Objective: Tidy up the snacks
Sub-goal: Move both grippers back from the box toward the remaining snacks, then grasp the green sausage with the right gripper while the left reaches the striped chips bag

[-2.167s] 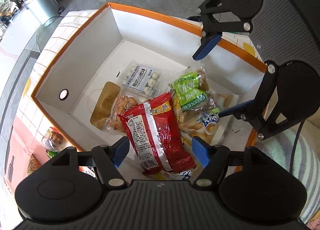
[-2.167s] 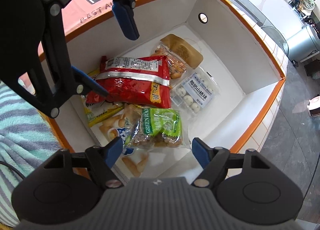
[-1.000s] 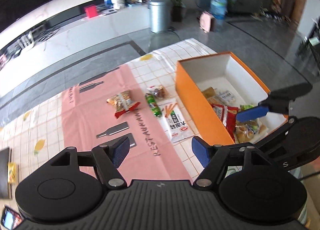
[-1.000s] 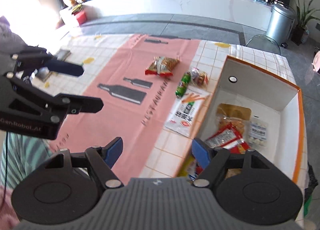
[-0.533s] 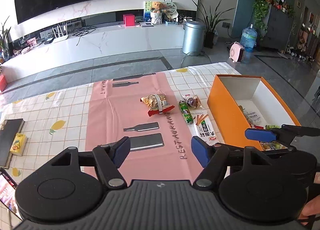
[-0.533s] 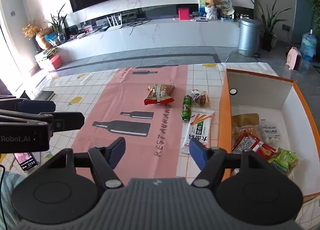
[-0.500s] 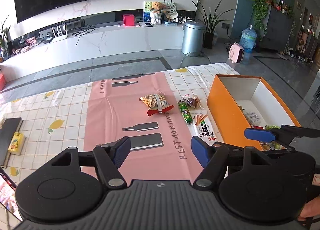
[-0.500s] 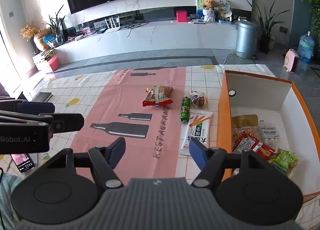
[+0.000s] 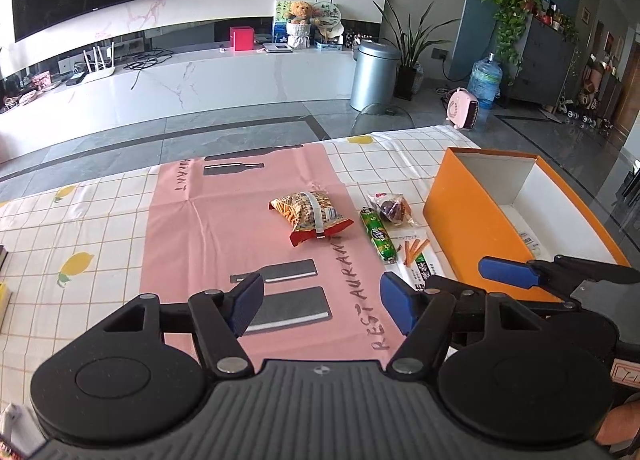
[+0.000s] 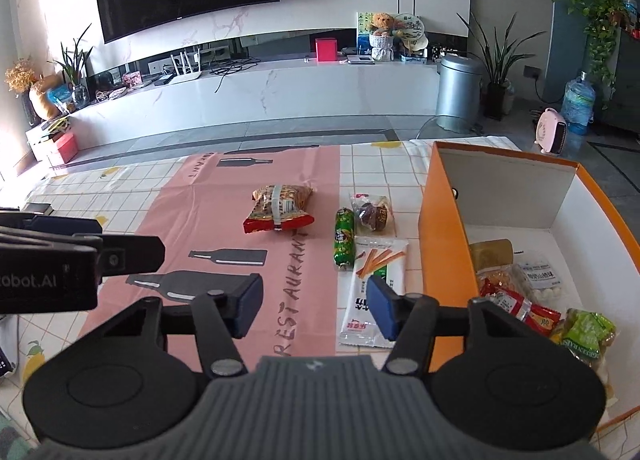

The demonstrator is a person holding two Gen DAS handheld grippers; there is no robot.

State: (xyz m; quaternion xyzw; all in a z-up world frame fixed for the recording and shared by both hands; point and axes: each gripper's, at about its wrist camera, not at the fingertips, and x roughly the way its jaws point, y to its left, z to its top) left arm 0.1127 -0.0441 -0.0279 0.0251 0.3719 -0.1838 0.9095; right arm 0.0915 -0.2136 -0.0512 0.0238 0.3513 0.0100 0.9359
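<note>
Grippers first, nearest the cameras: the left gripper (image 9: 321,308) hangs above the pink mat (image 9: 224,228) with its blue pads (image 9: 247,302) spread wide and nothing between them. The right gripper (image 10: 312,304) is likewise wide open and empty, held over the near edge of the mat and the checked tablecloth (image 10: 376,164). In the left wrist view the right gripper's fingertip pad shows at the right, over the near wall of the orange box (image 9: 460,220).

Just beyond the right gripper's right pad lies a long white packet (image 10: 374,292) printed with orange sticks, flat on the cloth beside the box's left wall. Left of its far end, a green sausage-shaped snack (image 10: 344,240) lies lengthwise, and just right of that a small clear packet holding something dark (image 10: 372,216). Further left, on the mat, a red and yellow chip bag (image 10: 278,208) rests apart from the others.

Inside the box, at the near end, sit a green packet (image 10: 588,332), a red packet (image 10: 520,306), a clear tray of white balls (image 10: 540,278) and a tan packet (image 10: 490,254); the far end shows only the white floor.

Beyond the table, on the grey floor, stand a metal bin (image 10: 458,92) and a pink heater (image 10: 552,132).
</note>
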